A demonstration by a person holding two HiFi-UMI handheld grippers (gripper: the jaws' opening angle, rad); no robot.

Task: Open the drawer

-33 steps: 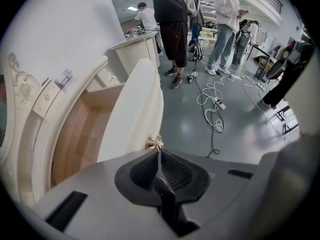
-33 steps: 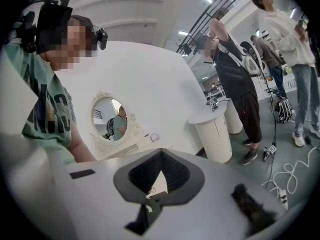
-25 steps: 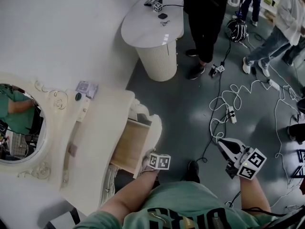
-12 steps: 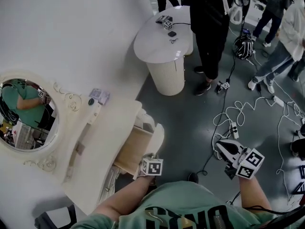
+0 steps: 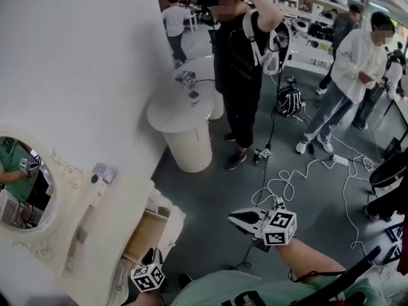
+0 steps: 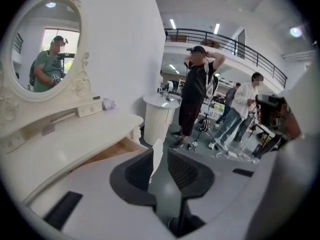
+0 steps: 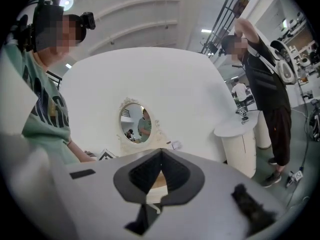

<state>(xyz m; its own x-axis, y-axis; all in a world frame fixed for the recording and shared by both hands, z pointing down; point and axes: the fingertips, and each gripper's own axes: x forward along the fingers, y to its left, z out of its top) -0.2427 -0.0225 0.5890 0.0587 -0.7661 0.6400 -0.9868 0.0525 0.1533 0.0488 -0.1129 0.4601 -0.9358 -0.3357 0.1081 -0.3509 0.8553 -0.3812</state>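
Drawer (image 5: 148, 234) stands pulled out of the vanity counter (image 5: 105, 225), below the mirror (image 5: 22, 190); job looks abt done. L gripper (image 6: 161, 153) is near the drawer front, not on it. Its jaws have just been opening, now apart w/ nothing btwn them. R gripper (image 7: 161, 150) is off to the side, tips together, empty. If more travel's wanted: re-take the front edge, pull straight along the runners, no twisting.

Drawer (image 5: 148, 236): one, pale wood box with a cream shaped front panel; stood pulled well out from the side of the cream desk (image 5: 105, 228), below the oval mirror (image 5: 22, 183), open top upward, front panel over the grey floor
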